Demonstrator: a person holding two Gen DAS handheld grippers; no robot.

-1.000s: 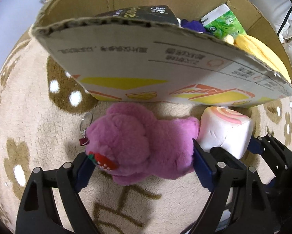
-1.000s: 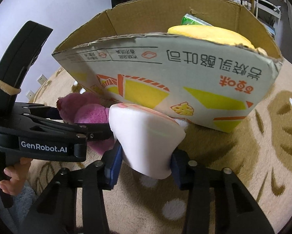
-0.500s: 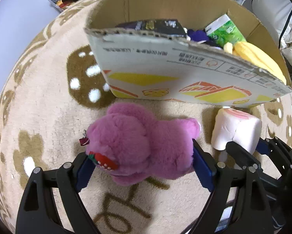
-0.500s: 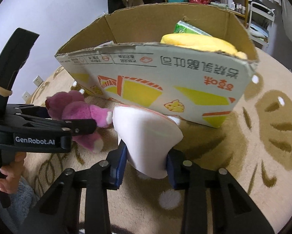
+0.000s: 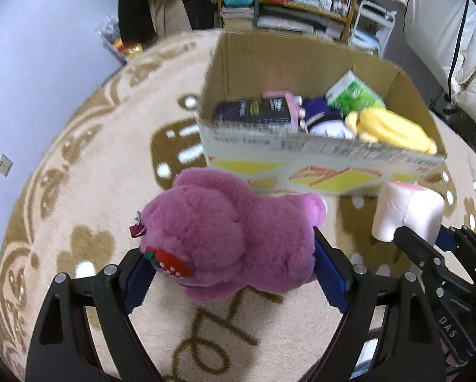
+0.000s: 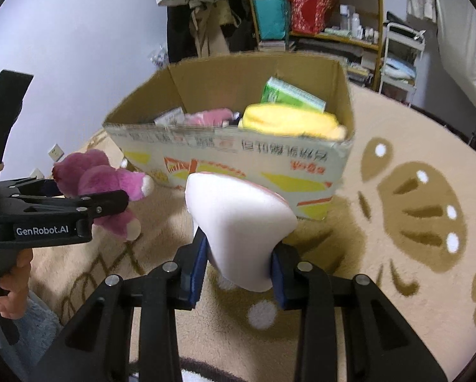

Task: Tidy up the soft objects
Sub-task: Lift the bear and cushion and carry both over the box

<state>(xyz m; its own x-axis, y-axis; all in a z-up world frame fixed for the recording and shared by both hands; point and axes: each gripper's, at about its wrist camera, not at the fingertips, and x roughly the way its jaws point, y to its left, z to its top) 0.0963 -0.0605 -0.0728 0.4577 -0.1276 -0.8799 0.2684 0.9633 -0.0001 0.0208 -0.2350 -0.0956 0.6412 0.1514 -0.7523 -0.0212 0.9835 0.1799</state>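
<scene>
My left gripper is shut on a purple plush bear with a strawberry on its side, held above the rug in front of the cardboard box. The bear also shows in the right wrist view. My right gripper is shut on a white marshmallow-like soft toy with a pink top, also seen in the left wrist view. The box holds a yellow plush, a green packet, a dark packet and a pink item.
A beige rug with brown patterns covers the floor around the box. Shelves with clutter and hanging clothes stand behind. A wall with sockets is to the left.
Both grippers have risen and pulled back from the box with their toys. The box now sits lower and farther off, and its inside shows.
</scene>
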